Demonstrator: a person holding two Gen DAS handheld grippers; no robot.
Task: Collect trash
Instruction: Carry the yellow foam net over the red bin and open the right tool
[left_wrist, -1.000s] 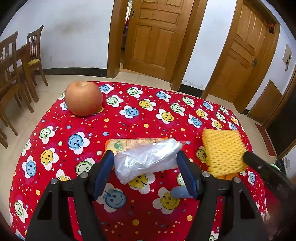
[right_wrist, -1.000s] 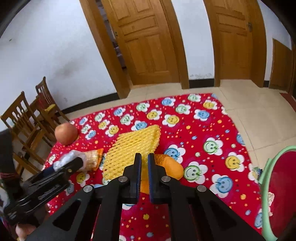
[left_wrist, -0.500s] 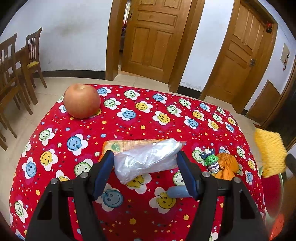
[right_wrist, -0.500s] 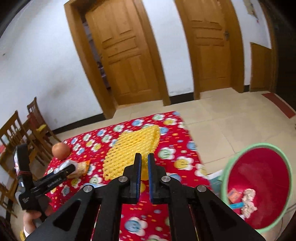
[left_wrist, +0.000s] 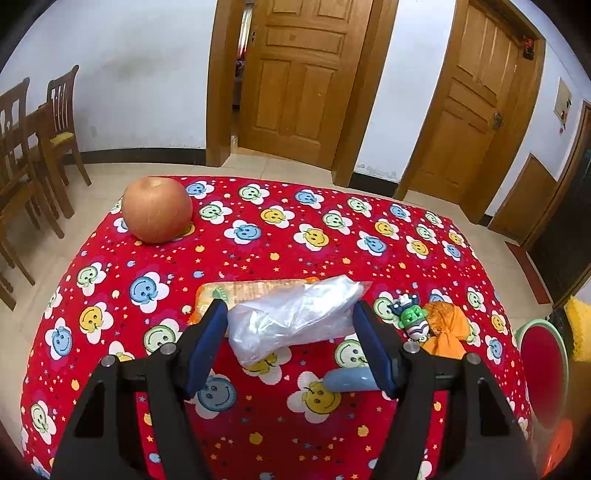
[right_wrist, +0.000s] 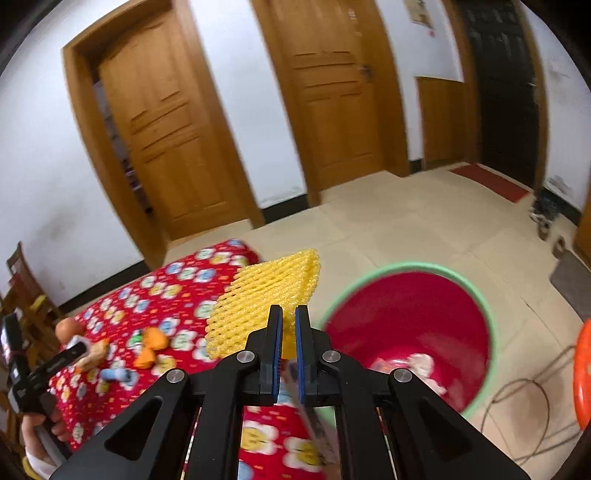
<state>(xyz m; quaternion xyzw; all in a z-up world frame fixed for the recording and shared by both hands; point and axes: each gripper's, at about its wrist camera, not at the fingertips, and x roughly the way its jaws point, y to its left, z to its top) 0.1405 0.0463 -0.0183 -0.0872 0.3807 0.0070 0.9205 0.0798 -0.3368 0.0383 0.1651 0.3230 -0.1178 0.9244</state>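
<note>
Right wrist view first: the right gripper (right_wrist: 289, 325) has its jaws clamped on a corner of the yellow foam net (right_wrist: 258, 306), which sticks out ahead of them, up and to the left. The net hangs past the edge of the counter (right_wrist: 110, 317), next to the red bin (right_wrist: 413, 325) with a green rim that stands on the tiled floor. Some crumpled scraps lie at the bottom of the bin. The picture is blurred. At the left edge a hand (right_wrist: 37, 428) holds the other black gripper over the counter.

From the left wrist, the left gripper (left_wrist: 291, 325) sits over the red smiley-flower cloth with its jaws parted on either side of a crumpled clear plastic bag (left_wrist: 291, 317). The blue pads (left_wrist: 207, 343) stand just beside the ends of the bag; whether they press on it I cannot tell. The bag lies partly on top of an orange snack wrapper (left_wrist: 251, 290). An apple (left_wrist: 157, 208) rests well apart at the far left of the counter. To the right of the bag are a small green toy figure (left_wrist: 410, 315) and an orange wrapper (left_wrist: 445, 328), touching each other, and a pale blue tube-like thing (left_wrist: 347, 380) lies partly behind the right jaw. At the far right edge of this view the bin and a bit of the yellow net show beyond the counter.
</note>
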